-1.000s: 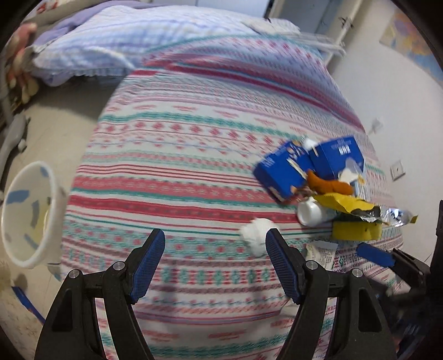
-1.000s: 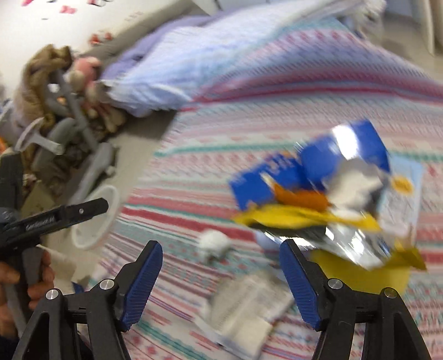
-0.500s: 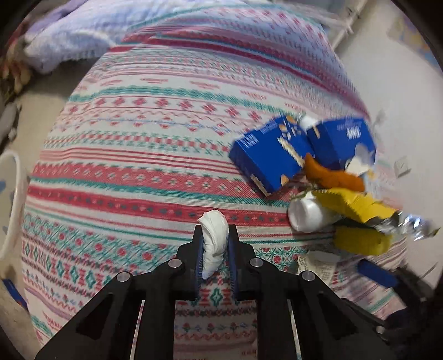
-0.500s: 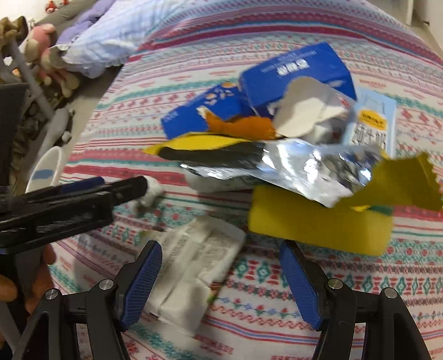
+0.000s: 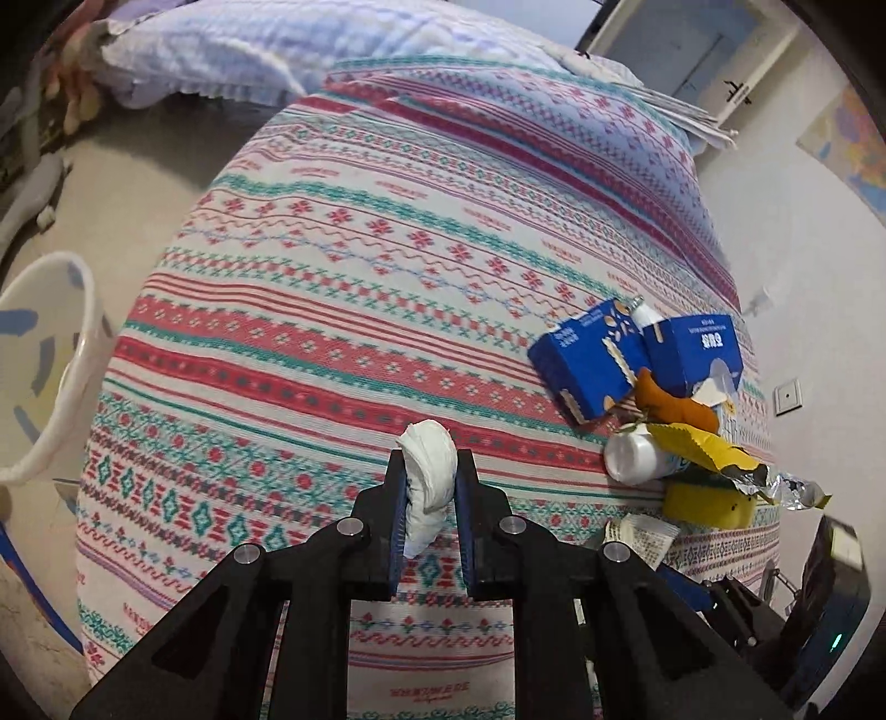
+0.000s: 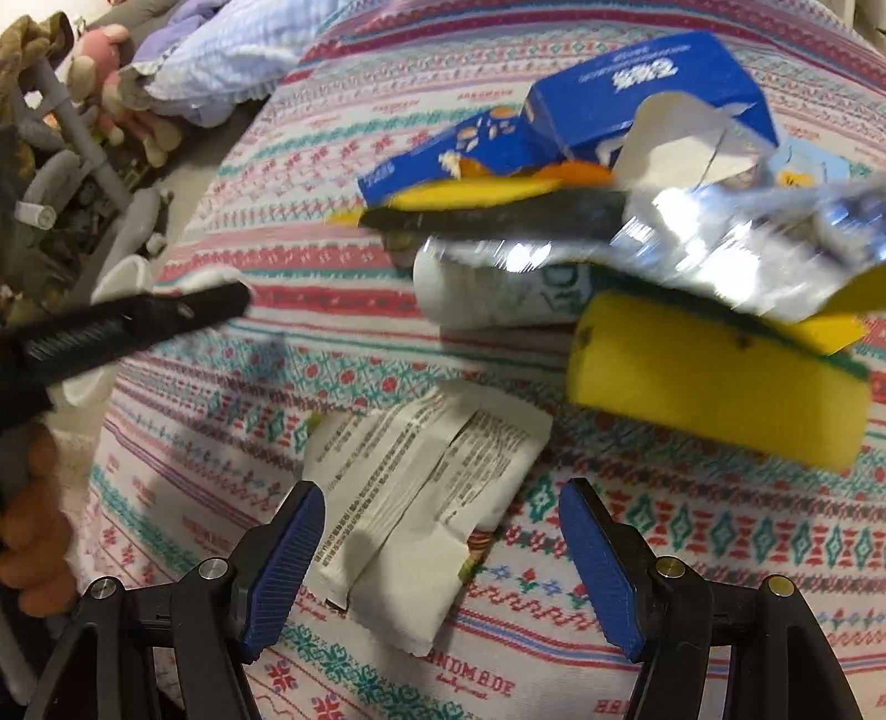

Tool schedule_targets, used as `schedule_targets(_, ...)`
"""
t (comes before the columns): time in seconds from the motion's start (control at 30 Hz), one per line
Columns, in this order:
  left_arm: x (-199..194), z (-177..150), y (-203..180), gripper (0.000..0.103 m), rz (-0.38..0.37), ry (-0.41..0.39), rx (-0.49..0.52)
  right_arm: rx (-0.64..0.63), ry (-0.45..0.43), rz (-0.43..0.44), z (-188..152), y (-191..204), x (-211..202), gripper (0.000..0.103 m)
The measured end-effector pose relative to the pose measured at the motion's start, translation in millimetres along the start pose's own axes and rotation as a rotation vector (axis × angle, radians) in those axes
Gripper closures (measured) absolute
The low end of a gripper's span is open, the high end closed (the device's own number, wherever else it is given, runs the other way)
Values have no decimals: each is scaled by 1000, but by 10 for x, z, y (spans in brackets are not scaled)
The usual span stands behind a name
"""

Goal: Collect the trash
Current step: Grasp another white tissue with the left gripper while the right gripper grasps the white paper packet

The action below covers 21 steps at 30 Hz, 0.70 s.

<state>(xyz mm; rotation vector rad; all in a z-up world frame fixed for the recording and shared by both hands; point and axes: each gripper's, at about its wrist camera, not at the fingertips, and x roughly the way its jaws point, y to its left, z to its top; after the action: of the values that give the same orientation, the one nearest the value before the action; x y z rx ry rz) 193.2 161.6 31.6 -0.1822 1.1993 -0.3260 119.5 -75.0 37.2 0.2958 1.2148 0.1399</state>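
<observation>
My left gripper [image 5: 429, 476] is shut on a crumpled white tissue [image 5: 426, 471], held just above the patterned bedspread [image 5: 343, 266]. My right gripper [image 6: 437, 531] is open over a flat white wrapper [image 6: 421, 476] that lies between its fingers. Beyond it lies a trash pile: a yellow sponge [image 6: 714, 382], a silver and yellow foil bag [image 6: 664, 243], a white bottle [image 6: 487, 299] and two blue cartons [image 6: 637, 94]. The same pile shows at the right in the left wrist view [image 5: 653, 410].
A white waste bin [image 5: 39, 360] stands on the floor left of the bed. A pillow [image 5: 238, 50] lies at the bed's far end. Stuffed toys and grey gear [image 6: 72, 127] crowd the floor at left. A white wall [image 5: 803, 266] borders the bed's right side.
My left gripper closed on the tissue and has lifted it slightly. My right gripper moved down and forward, so the white wrapper now lies between its open fingers.
</observation>
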Motion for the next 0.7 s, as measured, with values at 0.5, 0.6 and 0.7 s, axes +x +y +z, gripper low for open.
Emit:
schedule_targets(0.5, -89, 49, 10, 87, -31, -52, -31, -80, -110, -68, -30, 270, 13, 95)
schedule_targets(0.6, -142, 69, 94, 87, -43, -64, -45, -78, -167, -31, -35, 272, -143, 96)
schedule_targets(0.7, -191, 88, 209, 87, -55, -70, -70, -101, -239, -11, -36, 330, -283, 96)
